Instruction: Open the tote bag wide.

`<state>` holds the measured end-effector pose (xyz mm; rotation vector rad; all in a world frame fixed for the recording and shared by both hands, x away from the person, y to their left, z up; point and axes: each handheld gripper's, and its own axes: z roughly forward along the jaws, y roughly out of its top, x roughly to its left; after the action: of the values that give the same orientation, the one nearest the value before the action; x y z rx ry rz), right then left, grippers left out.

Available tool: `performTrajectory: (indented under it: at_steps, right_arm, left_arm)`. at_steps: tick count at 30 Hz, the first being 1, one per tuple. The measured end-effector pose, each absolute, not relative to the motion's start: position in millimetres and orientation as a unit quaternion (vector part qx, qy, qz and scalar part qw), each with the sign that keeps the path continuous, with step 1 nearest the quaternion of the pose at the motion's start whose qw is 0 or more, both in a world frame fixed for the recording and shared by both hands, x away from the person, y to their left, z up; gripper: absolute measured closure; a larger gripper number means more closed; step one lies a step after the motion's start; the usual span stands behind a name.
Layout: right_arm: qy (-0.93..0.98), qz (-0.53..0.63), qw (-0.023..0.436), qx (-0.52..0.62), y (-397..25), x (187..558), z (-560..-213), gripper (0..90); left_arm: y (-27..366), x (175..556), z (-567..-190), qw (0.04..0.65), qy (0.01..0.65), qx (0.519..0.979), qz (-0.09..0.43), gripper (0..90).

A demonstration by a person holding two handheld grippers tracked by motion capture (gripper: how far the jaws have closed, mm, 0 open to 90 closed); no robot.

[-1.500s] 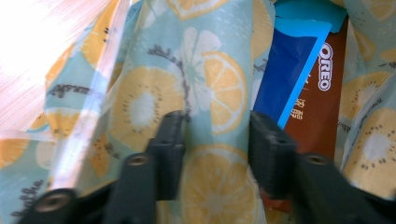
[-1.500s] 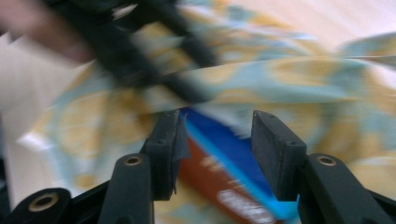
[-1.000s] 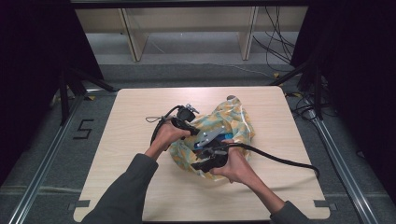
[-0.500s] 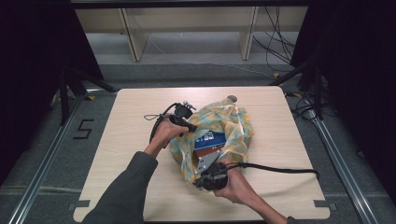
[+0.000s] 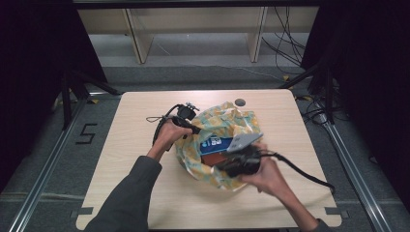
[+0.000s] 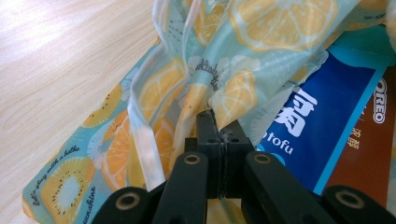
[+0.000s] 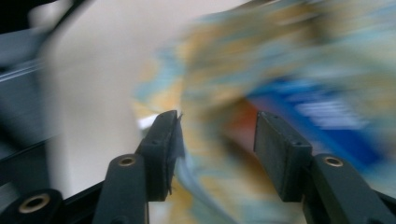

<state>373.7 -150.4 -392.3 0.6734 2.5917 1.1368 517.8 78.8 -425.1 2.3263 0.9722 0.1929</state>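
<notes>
Pinching a fold of the bag (image 6: 154,135) near its mouth, the left gripper (image 6: 217,126) has its jaws pressed together on the thin lemon-print cloth, with fabric bunched just above the tips. In my judgement this hold keeps the far-left edge of the mouth lifted and taut, so that the opening stays wide for the other hand to work in.

On the high view the bag (image 5: 193,162) lies near the middle of the table (image 5: 130,145), slightly toward the person's right, its mouth gaping upward and toward the right gripper (image 5: 241,162). Inside it lie a blue packet (image 5: 217,144) and, touching it, a brown box (image 5: 212,158); a pale flat thing sticks up over the right gripper, and I cannot tell what it is. The left gripper view shows the blue packet (image 6: 317,126) beside the brown box (image 6: 369,149), both slanting out from under the cloth.

The right gripper (image 7: 217,140) has its jaws spread wide, nothing between them, aimed at the near rim of the bag (image 7: 210,196); that view is blurred, so fine contact cannot be read. It seems poised to take the near edge or reach for the contents.

The bag's long axis runs roughly from the far right of the table toward the person, and the packets lie along that same line.
</notes>
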Motion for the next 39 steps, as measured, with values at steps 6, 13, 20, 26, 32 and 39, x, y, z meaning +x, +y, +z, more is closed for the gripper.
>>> performTrajectory:
  at_steps: [6,13,20,26,32,39]
  right_arm:
    - [0.865,0.312,0.183,0.348,-184,431,-392,42.1]
    - [0.883,0.252,0.186,0.349,-177,457,-425,71.6]
    - [0.872,0.273,0.191,0.358,-213,474,-433,90.0]
    - [0.863,0.283,0.190,0.372,-230,476,-427,90.0]
    - [0.866,0.360,0.147,0.314,-193,458,-399,90.0]
    - [0.918,0.219,0.160,0.288,-160,461,-425,90.0]
  left_arm:
    - [77,515,-424,0.309,0.367,0.874,0.073,88.1]
    - [80,514,-419,0.307,0.357,0.879,0.073,87.9]
    - [85,516,-421,0.314,0.367,0.872,0.077,88.2]
    - [85,520,-425,0.313,0.376,0.868,0.077,88.4]
    - [81,521,-424,0.307,0.367,0.874,0.078,88.4]
    - [83,521,-424,0.318,0.375,0.867,0.081,88.2]
